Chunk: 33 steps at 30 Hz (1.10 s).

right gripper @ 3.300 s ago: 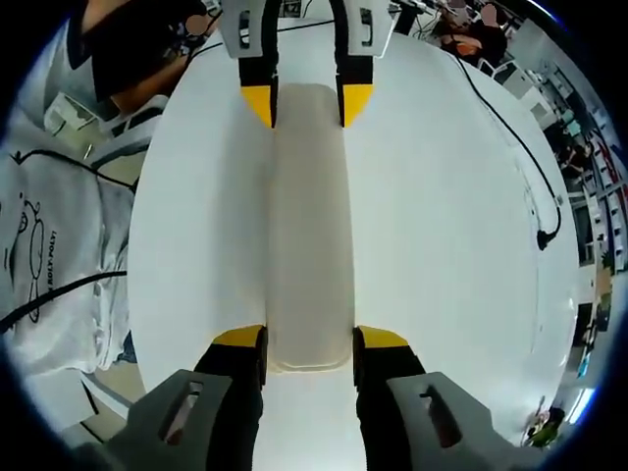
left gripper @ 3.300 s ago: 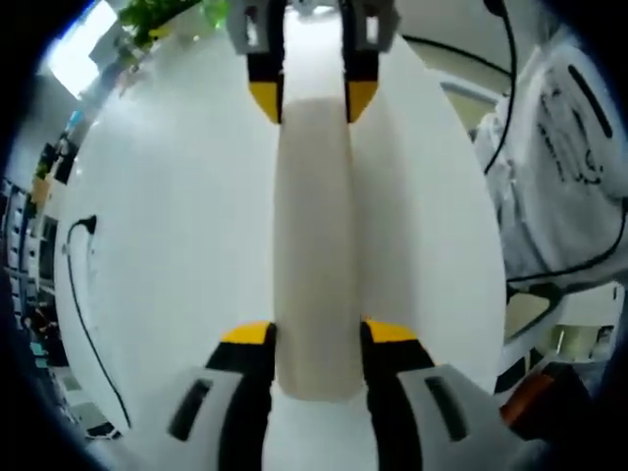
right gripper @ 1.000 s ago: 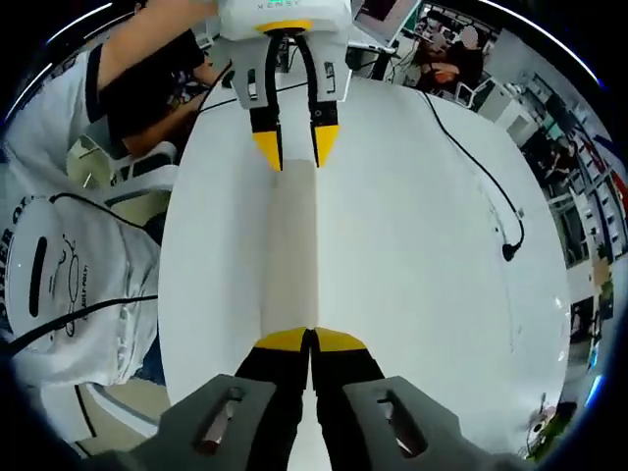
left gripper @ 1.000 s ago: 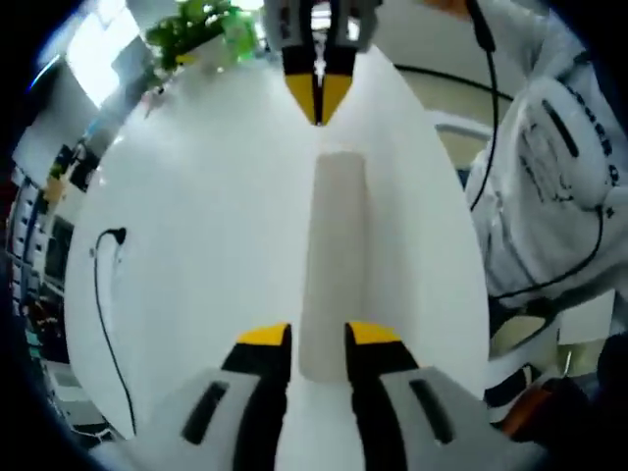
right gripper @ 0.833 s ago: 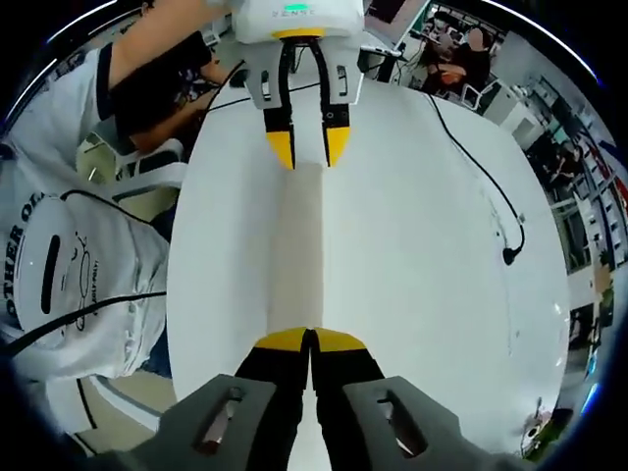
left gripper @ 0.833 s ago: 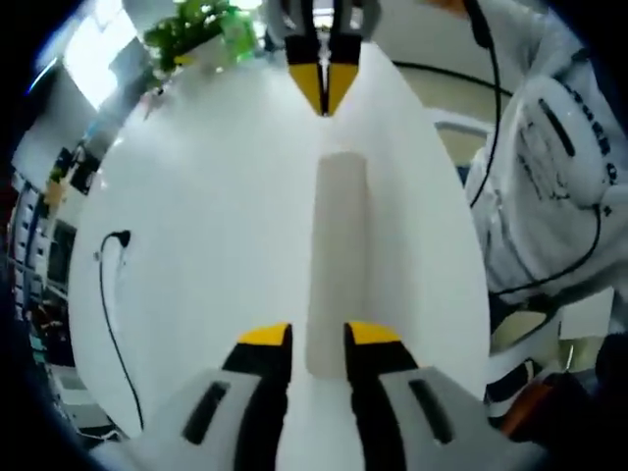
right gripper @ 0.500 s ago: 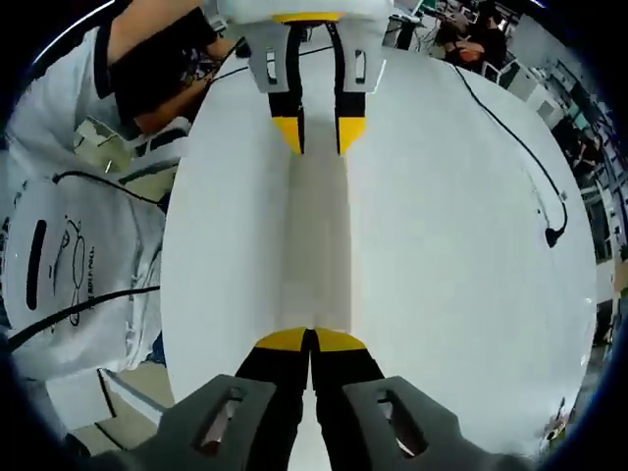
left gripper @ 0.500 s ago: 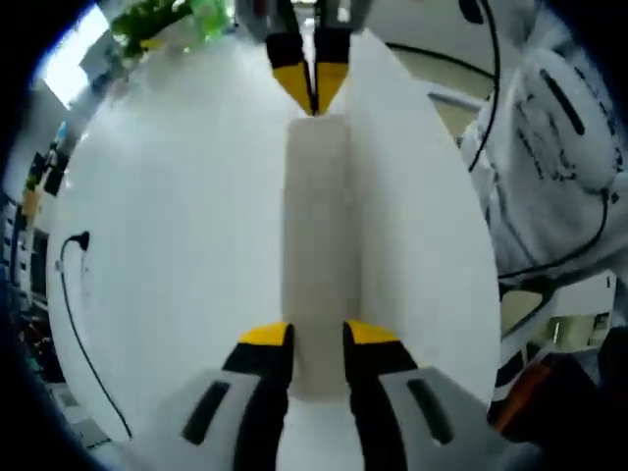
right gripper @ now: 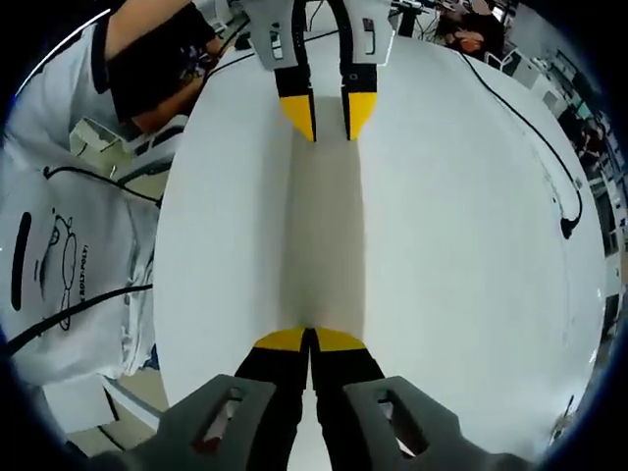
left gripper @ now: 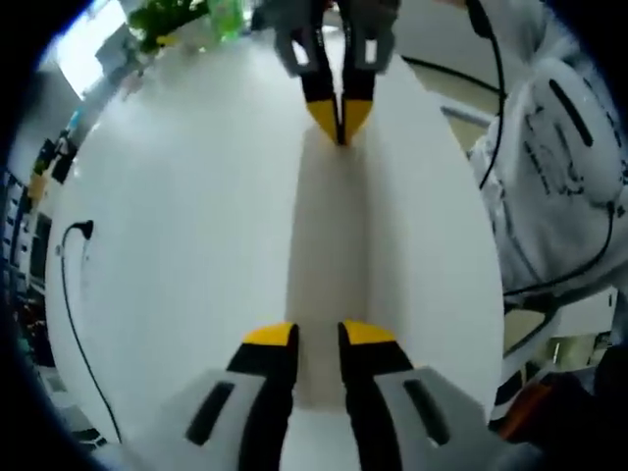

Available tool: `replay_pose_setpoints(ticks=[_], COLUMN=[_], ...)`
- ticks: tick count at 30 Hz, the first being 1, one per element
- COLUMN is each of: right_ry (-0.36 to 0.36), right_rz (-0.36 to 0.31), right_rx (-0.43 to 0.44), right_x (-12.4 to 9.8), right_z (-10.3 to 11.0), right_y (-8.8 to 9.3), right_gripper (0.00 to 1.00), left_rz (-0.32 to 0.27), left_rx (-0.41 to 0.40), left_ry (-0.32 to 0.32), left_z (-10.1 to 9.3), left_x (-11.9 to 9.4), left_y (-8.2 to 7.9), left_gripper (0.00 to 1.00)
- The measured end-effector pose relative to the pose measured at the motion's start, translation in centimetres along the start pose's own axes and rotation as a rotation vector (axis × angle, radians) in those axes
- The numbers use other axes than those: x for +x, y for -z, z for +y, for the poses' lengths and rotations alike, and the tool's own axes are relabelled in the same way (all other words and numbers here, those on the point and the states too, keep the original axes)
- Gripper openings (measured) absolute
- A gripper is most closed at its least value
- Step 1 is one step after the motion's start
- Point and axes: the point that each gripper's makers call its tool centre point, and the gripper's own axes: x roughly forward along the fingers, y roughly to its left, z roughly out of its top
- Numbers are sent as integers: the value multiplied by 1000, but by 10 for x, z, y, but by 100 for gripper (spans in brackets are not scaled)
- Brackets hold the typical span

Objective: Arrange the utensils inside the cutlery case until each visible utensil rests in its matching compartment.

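A long, pale cutlery case (left gripper: 332, 260) lay closed on the white bench (left gripper: 177, 245), seen end-on between the two tools, which faced each other from its opposite short ends. In the left gripper view the left tool (left gripper: 318, 336) stood at the near end of the case with its yellow-tipped jaws a little apart, one on each side of the case end; whether they pressed on it could not be told. At the far end of the case in that view the right tool (left gripper: 340, 123) had its yellow tips together, touching or just over the case's end. In the right gripper view the case (right gripper: 324, 231) ran from the right tool (right gripper: 310, 339), jaws clenched with tips meeting at the case's near edge, out to the left tool (right gripper: 329, 116), whose tips were parted at the far end. No utensils were visible. A black cable (left gripper: 74, 294) lay on the bench well apart from the case. A person's white printed shirt (right gripper: 49, 265) was beside the bench edge, and green plants (left gripper: 172, 15) stood beyond the far end.
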Motion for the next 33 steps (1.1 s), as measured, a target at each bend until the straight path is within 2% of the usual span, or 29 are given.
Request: replay_pose_setpoints(ticks=[1, 2, 3, 5, 7, 10, 12, 13, 14, 16, 17, 18, 21, 22, 24, 26, 27, 28, 29, 31, 33], right_ry=[12, 41, 45, 37, 59, 106, 166, 225, 301, 359, 360, 352, 360, 362, 368, 360, 342, 309, 290, 276, 330], right_rz=[26, 24, 13, -47, -88, -145, -209, -251, -313, -388, -441, -465, -550, -567, -638, -732, -812, -882, -953, -1032, -1074], right_rx=[14, -5, -14, 12, 14, 3, -1, -24, -88, -55, -36, -25, 13, 16, 60, 79, 90, 84, 116, 142, 124], right_x=[-2, -5, -8, -15, -22, -30, -38, -44, -53, -66, -72, -74, -82, -82, -83, -83, -84, -85, -89, -92, -95], right_z=[-1, -3, -2, 3, 3, 2, -10, -17, -22, -25, -24, -22, -20, -20, -23, -18, -12, -6, -3, 0, -1], right_y=[4, 5, 4, -1, -3, -1, -5, -8, -14, -14, -17, -17, -14, -11, -7, -7, -9, -12, -14, -14, -10], right_gripper=[2, 4, 4, 5, 5, 7, 7, 7, 7, 7, 7, 7, 9, 10, 13, 18, 22, 27, 33, 42, 48], left_rz=[2, 21, 48, 42, 13, -61, -148, -179, -212, -263, -270, -309, -494, -534, -550, -531, -534, -586, -645, -747, -814], left_rx=[-5, -5, 8, 21, 4, -3, -6, -15, -23, -39, -37, -43, -130, -144, -153, -136, -113, -109, -130, -194, -193], left_ry=[-9, -20, -25, -44, -70, -153, -222, -244, -271, -331, -336, -357, -402, -426, -466, -483, -482, -486, -490, -519, -534], left_z=[0, 2, 0, 0, 3, 14, 21, 22, 25, 28, 26, 28, 26, 26, 23, 15, 10, 9, 8, 11, 5], left_x=[0, -1, -3, -8, -15, -35, -55, -65, -74, -92, -95, -102, -128, -133, -134, -125, -121, -122, -125, -133, -135], left_y=[0, 3, 8, 12, 11, 7, -1, -2, -4, -1, 2, 0, -7, -7, -2, 9, 14, 12, 11, 9, 7], left_gripper=[19, 18, 18, 18, 18, 18, 19, 19, 19, 19, 19, 19, 19, 19, 20, 20, 20, 20, 20, 22, 26])
